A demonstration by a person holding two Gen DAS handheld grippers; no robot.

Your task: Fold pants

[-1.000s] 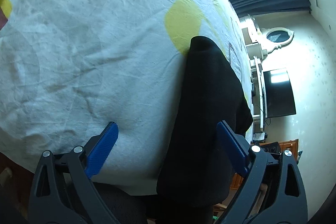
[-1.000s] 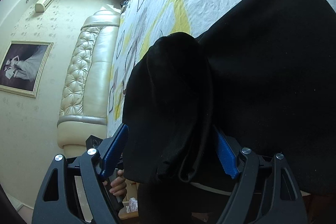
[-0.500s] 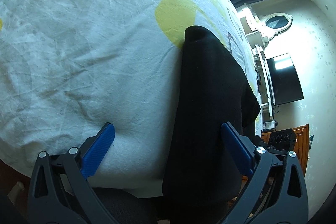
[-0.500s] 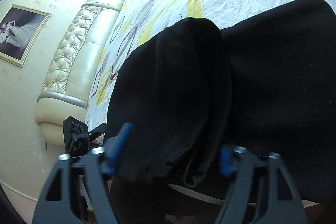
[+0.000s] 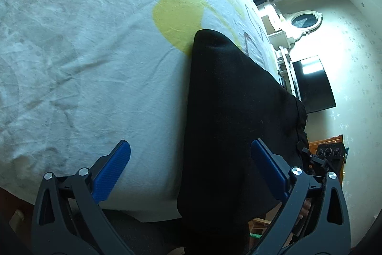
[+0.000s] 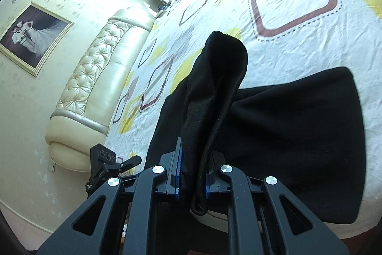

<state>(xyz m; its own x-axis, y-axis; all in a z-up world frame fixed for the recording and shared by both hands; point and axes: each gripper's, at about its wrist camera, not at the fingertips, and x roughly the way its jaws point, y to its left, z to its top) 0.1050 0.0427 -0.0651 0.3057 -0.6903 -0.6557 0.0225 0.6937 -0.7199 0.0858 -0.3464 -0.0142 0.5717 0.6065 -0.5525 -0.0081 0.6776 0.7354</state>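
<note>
A bunched fold of the black pants (image 6: 214, 97) is clamped in the right hand-held gripper (image 6: 192, 179) at the bed's (image 6: 298, 40) near edge. The left hand-held gripper (image 5: 191, 166) is held spread wide over the pants (image 5: 229, 111), nothing gripped.

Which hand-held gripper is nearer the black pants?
Right. The right hand-held gripper is clamped on a bunched fold of the black pants; the left hand-held gripper is open, straddling their edge.

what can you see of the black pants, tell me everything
The black pants are plain, matte, soft-looking fabric with no visible print. They lie flat on the patterned bedsheet at the bed's near edge, part hanging over it. One bunched portion is lifted into an upright fold, pinched in the shut right gripper. The open left gripper straddles the other edge, fingers not visibly closed on it.
</note>
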